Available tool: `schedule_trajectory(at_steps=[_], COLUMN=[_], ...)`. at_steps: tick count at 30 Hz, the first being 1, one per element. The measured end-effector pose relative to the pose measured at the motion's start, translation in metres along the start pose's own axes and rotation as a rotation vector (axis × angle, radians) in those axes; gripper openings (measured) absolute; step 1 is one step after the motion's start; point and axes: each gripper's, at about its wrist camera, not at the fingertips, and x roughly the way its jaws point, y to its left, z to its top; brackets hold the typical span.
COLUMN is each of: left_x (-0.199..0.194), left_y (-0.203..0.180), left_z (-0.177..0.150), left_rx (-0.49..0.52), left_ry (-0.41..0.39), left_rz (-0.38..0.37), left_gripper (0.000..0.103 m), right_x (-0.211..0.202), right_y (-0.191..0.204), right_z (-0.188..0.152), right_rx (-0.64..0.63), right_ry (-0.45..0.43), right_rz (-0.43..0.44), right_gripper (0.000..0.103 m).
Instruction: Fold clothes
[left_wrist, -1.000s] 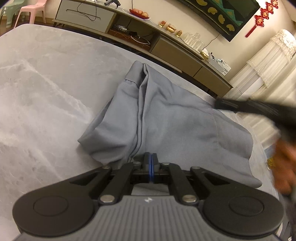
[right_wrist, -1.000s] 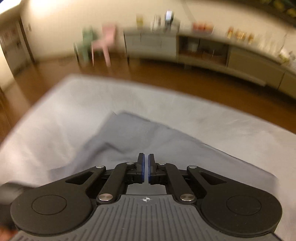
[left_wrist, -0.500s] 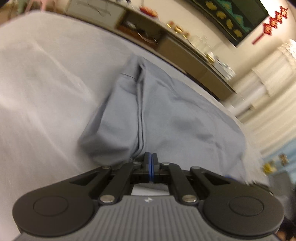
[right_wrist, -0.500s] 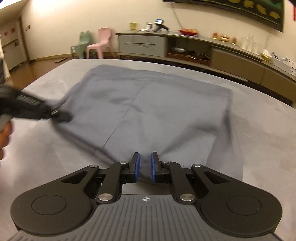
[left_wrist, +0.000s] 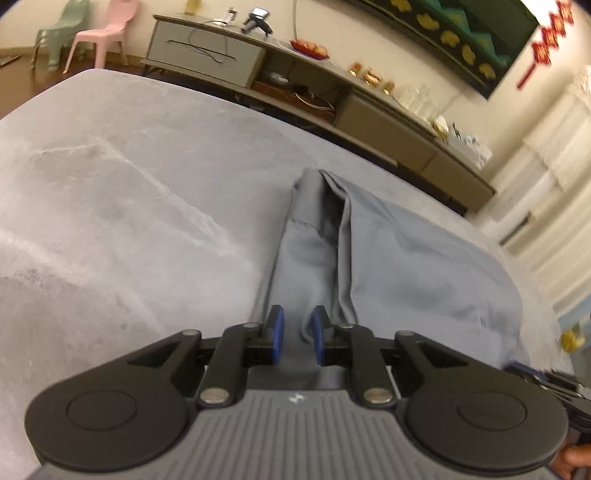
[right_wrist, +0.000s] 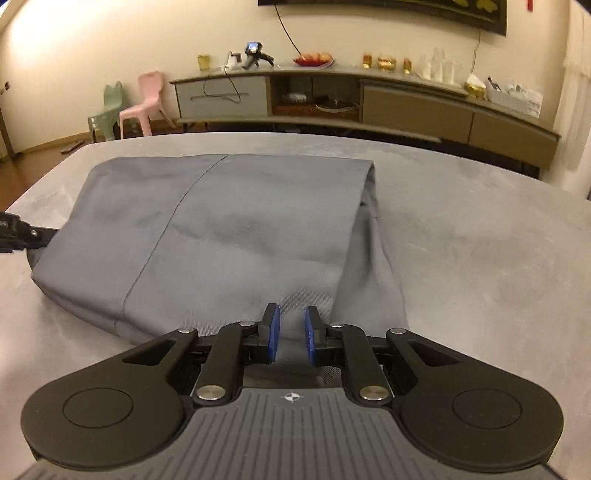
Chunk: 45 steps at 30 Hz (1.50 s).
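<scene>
- The grey table (right_wrist: 480, 229) fills the middle of both views.
- The grey garment (right_wrist: 240, 229) lies folded on it — centre-left in the right wrist view, running from centre to lower right in the left wrist view (left_wrist: 406, 266).
- The low sideboard (right_wrist: 406, 107) stands along the wall across the top.
- The left gripper (left_wrist: 295, 334) sits at bottom centre, jaws a narrow gap apart over the cloth edge, holding nothing.
- The right gripper (right_wrist: 291, 334) sits likewise — narrowly parted, cloth between the pads, not pinched.
- 2 small chairs (right_wrist: 129, 107) stand at upper left.
</scene>
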Motion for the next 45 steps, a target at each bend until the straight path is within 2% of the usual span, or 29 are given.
schedule_trajectory(at_steps=[3,4,6,7,9,10,12,14,16,18,20,21,23,24,25,26,27,28,29,30,31,33,35,37,39,41,45], left_x=[-0.016,-0.016,-0.012,-0.01,-0.005,-0.003,0.001,0.006,-0.003,-0.003,0.015,0.02,0.015,0.006,-0.006,-0.018,-0.03,-0.042,-0.054,-0.063,-0.071,-0.078,-0.088,-0.092,-0.096,-0.097,-0.093], left_y=[-0.017,-0.02,-0.02,-0.02,-0.021,-0.021,-0.021,-0.021,-0.028,-0.035,-0.037,-0.038,-0.044,-0.05,-0.058,-0.066,-0.073,-0.078,-0.085,-0.093,-0.102,-0.119,-0.133,-0.143,-0.147,-0.146,-0.144], left_z=[0.008,0.009,0.008,0.007,0.006,0.006,0.005,0.004,-0.001,-0.01,-0.019,-0.023,-0.021,-0.02,-0.021,-0.023,-0.026,-0.03,-0.034,-0.039,-0.044,-0.053,-0.065,-0.076,-0.09,-0.102,-0.117], left_rx=[0.057,0.067,0.068,0.069,0.071,0.071,0.073,0.074,0.103,0.14,0.162,0.165,0.161,0.167,0.184,0.203,0.214,0.222,0.228,0.231,0.233,0.241,0.254,0.276,0.288,0.263,0.212], left_ry=[-0.082,-0.089,-0.078,-0.073,-0.061,-0.056,-0.044,-0.033,-0.029,0.003,0.065,0.073,0.066,0.056,0.036,0.017,0.001,-0.012,-0.023,-0.032,-0.038,-0.049,-0.068,-0.087,-0.098,-0.097,-0.066], left_rz=[-0.045,-0.051,-0.043,-0.039,-0.031,-0.027,-0.019,-0.011,-0.046,-0.079,-0.034,-0.02,0.004,0.01,0.007,0.005,-0.003,-0.015,-0.029,-0.041,-0.047,-0.048,-0.041,-0.015,0.019,0.045,0.053], left_gripper=[0.016,0.016,0.018,0.018,0.018,0.018,0.015,0.015,0.015,0.019,0.018,0.018,0.017,0.017,0.022,0.025,0.035,0.049,0.054,0.062,0.073,0.084,0.088,0.098,0.1,0.101,0.103], right_x=[-0.015,-0.014,0.004,0.018,0.062,0.075,0.086,0.061,0.024,0.029,0.044,0.05,0.061,0.054,0.047,0.035,0.023,0.01,-0.003,-0.011,-0.017,-0.029,-0.037,-0.036,-0.046,-0.05,-0.046], right_y=[0.004,0.01,0.015,0.017,0.009,0.004,-0.006,-0.006,0.003,0.005,0.005,-0.001,-0.011,-0.013,-0.014,-0.013,-0.011,-0.01,-0.007,-0.008,-0.006,-0.004,-0.007,-0.005,0.009,0.022,0.03], right_z=[0.022,0.033,0.046,0.049,0.045,0.042,0.039,0.036,0.021,0.001,-0.017,-0.02,-0.026,-0.023,-0.02,-0.02,-0.02,-0.025,-0.036,-0.047,-0.057,-0.076,-0.085,-0.091,-0.084,-0.082,-0.085], right_rx=[0.038,0.022,0.01,0.007,0.018,0.034,0.069,0.094,0.078,0.058,0.036,0.052,0.085,0.087,0.088,0.056,0.024,-0.015,-0.046,-0.069,-0.084,-0.111,-0.066,-0.008,-0.046,-0.087,-0.085], right_ry=[-0.135,-0.179,-0.219,-0.222,-0.089,-0.065,-0.021,-0.069,-0.187,-0.151,-0.08,-0.075,-0.067,-0.06,-0.052,-0.052,-0.052,-0.047,-0.053,-0.061,-0.067,-0.08,-0.092,-0.077,-0.127,-0.163,-0.136], right_rz=[0.039,0.016,0.003,0.003,-0.031,-0.019,0.004,0.017,0.082,0.11,0.105,0.109,0.12,0.118,0.117,0.123,0.129,0.126,0.116,0.104,0.08,0.031,0.003,-0.017,0.041,0.064,0.072], right_gripper=[0.016,0.018,0.027,0.038,0.041,0.045,0.046,0.046,0.045,0.045,0.046,0.051,0.052,0.052,0.053,0.057,0.063,0.082,0.091,0.096,0.096,0.096,0.096,0.096,0.096,0.102,0.102])
